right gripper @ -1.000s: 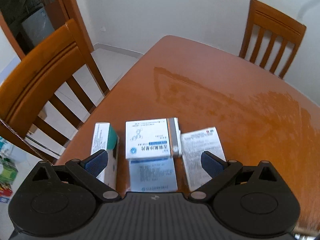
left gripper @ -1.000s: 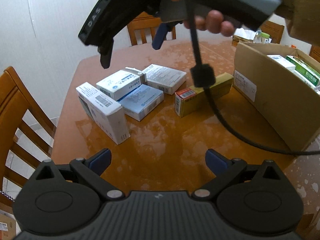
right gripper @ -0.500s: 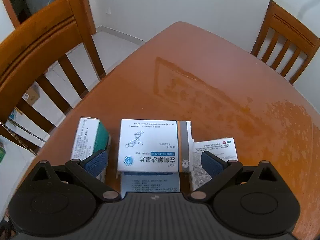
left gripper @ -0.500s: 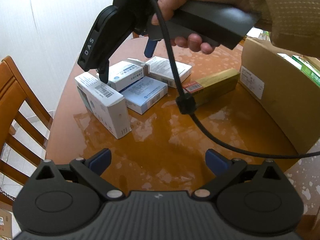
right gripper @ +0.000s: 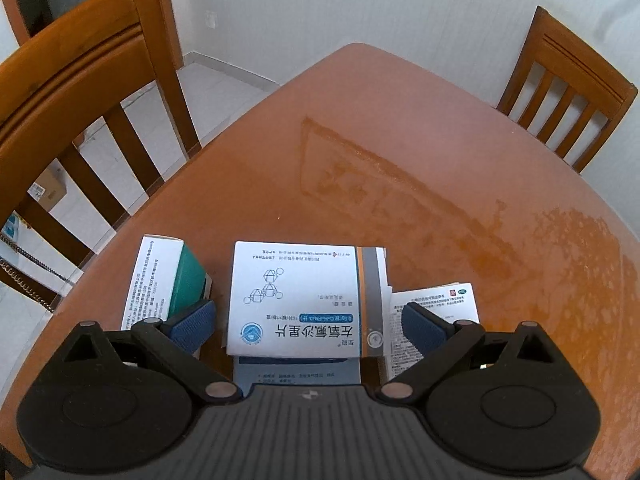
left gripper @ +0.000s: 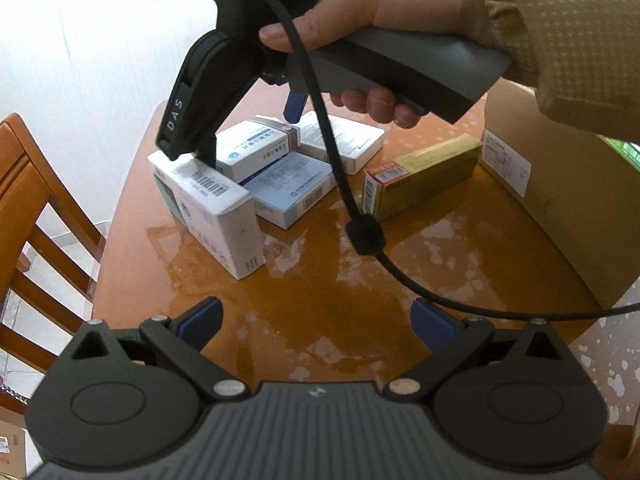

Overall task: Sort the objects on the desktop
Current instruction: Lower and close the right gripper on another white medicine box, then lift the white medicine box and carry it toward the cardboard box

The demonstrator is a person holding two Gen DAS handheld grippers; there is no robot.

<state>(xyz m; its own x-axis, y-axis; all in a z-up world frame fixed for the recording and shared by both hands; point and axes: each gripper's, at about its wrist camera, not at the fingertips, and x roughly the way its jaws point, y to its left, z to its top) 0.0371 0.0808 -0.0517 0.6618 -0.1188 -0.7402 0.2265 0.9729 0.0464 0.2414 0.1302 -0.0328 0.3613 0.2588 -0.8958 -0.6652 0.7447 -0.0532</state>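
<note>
Thin white card: the medicine box [right gripper: 298, 300] sits between the right gripper [right gripper: 306, 326]'s wide-open, empty jaws, stacked on another box. Judged light and crushable; grip its long side walls gently. Left gripper [left gripper: 316, 318] hangs open over bare bench [left gripper: 320, 280].

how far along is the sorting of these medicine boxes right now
Done: some boxes already sit in the cardboard box. In hand: the open right gripper straddles the white box with blue print, not yet closed. Left: the yellow box and the other white boxes on the table. The left gripper is open, holding nothing.
</note>
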